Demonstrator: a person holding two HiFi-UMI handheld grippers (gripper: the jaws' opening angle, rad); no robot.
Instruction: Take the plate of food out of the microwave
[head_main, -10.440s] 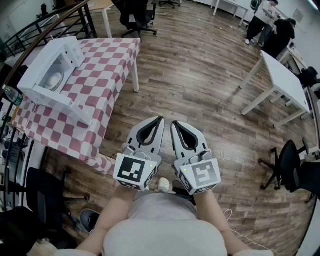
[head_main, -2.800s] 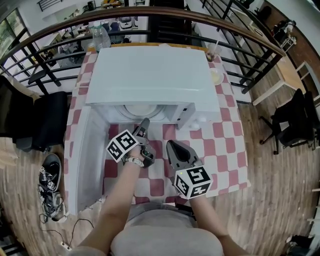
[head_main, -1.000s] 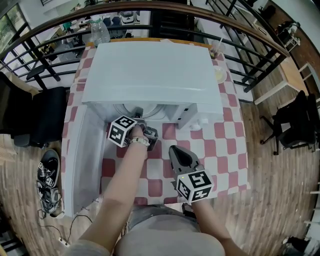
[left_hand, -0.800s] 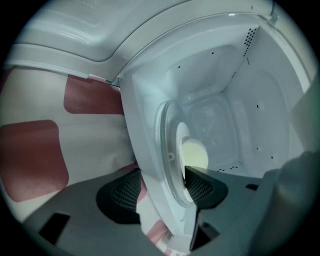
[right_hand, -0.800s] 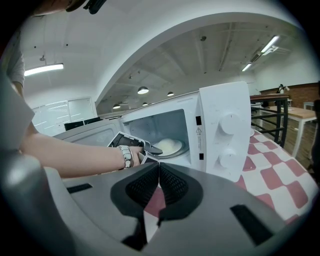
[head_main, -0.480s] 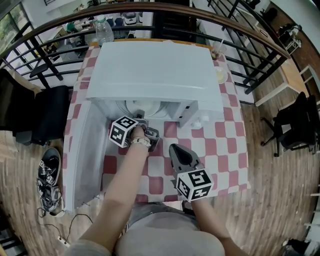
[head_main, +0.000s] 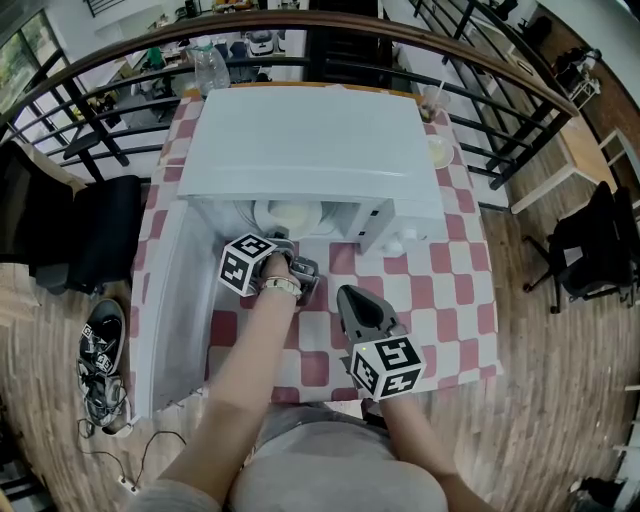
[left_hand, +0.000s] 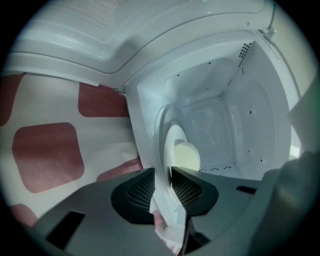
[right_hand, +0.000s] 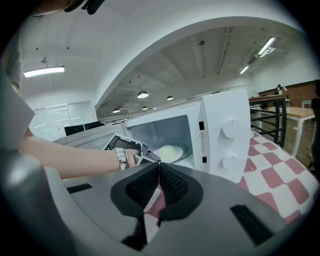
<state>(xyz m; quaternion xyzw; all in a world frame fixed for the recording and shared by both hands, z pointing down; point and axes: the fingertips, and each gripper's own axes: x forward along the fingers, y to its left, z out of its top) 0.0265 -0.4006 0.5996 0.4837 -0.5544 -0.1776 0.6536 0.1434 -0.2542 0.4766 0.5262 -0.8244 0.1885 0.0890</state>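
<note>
The white microwave (head_main: 310, 140) stands on the counter (head_main: 440, 290), which is covered by a red-and-white checked cloth. Its door (head_main: 175, 310) is swung wide open to our left. Inside the cavity lies the plate (head_main: 290, 215), and on the plate sits one pale, rounded mound of food (left_hand: 186, 156). We cannot tell what the food is.

The plate is round, so it has no long axis. In the right gripper view it lies flat and face up in the cavity (right_hand: 169, 151), its near rim turned toward the open front.

Our left tongs (head_main: 283, 232) reach into the opening. Their jaws have just been closing and now press on the plate's near rim (left_hand: 167, 165), one pad on each face of it. The rim runs between them (left_hand: 167, 187).

Our right tongs (head_main: 350, 295) hang over the cloth in front of the microwave's control panel, well apart from the plate. Their jaws are together with nothing between them (right_hand: 159, 187).

Behind the microwave, a clear bottle (head_main: 205, 65) stands at the far left and a cup with a straw (head_main: 432, 100) at the far right. We cannot make out what is in either.
</note>
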